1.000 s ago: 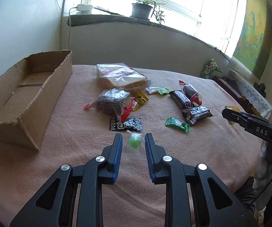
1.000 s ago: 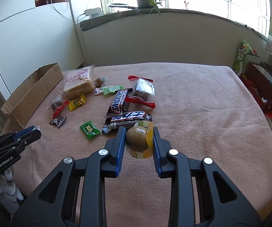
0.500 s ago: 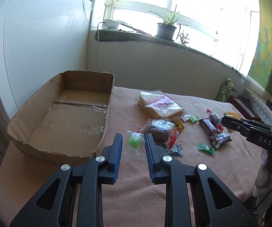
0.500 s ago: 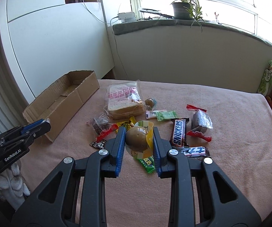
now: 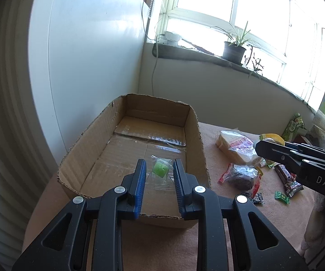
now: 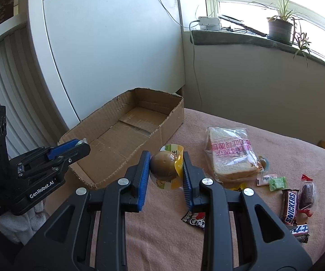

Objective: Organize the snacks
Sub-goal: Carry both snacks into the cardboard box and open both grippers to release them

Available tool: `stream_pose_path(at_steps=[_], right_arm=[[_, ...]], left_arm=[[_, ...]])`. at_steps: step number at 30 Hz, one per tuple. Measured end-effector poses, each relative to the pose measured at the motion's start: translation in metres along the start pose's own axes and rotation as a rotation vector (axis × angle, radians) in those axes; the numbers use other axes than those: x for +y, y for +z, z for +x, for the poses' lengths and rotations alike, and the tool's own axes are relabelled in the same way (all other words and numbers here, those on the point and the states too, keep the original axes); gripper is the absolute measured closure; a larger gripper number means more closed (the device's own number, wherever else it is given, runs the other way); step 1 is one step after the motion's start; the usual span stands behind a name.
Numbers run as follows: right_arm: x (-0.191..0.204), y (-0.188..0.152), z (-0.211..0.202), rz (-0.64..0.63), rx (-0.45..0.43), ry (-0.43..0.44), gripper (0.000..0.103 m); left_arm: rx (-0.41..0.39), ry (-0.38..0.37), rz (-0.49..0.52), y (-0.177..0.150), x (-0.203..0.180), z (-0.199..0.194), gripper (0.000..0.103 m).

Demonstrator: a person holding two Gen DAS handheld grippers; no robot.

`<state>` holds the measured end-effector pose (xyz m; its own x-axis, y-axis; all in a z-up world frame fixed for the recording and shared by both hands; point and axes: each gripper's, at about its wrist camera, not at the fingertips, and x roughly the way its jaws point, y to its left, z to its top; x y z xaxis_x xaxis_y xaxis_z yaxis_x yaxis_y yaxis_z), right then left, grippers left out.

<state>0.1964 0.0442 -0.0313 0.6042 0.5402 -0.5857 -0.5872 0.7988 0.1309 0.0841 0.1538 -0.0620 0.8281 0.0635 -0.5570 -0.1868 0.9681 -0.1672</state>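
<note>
left claw (image 5: 159, 174) over box (image 5: 198, 135) gripping green candy (image 5: 160, 171)

Black snack packet (image 6: 194, 220) perhaps half-hidden behind fingers (image 6: 188, 180).

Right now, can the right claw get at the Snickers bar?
Probably not yet: the right claw is shut on the yellow egg pack, so it has no free grip. The Snickers bar itself lies uncovered on the pink cloth.
</note>
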Motion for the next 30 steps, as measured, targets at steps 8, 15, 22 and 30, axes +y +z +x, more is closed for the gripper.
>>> stream_pose_path(at_steps=[8, 15, 22, 30], right_arm=[[0.035, 0.022, 0.042, -0.056, 0.033, 0.051, 0.075], [0.059, 0.026, 0.076, -0.092, 0.080, 0.077, 0.075], [0.063, 0.026, 0.089, -0.095, 0.101, 0.086, 0.073], [0.059, 0.027, 0.091, -0.086, 0.101, 0.078, 0.056]], left_arm=[[0.002, 0.015, -0.029, 0.002, 0.019, 0.004, 0.080], [0.011, 0.020, -0.036, 0.001, 0.025, 0.009, 0.080], [0.013, 0.026, -0.037, 0.001, 0.025, 0.011, 0.077], [0.013, 0.040, -0.039, 0.001, 0.027, 0.010, 0.075]])
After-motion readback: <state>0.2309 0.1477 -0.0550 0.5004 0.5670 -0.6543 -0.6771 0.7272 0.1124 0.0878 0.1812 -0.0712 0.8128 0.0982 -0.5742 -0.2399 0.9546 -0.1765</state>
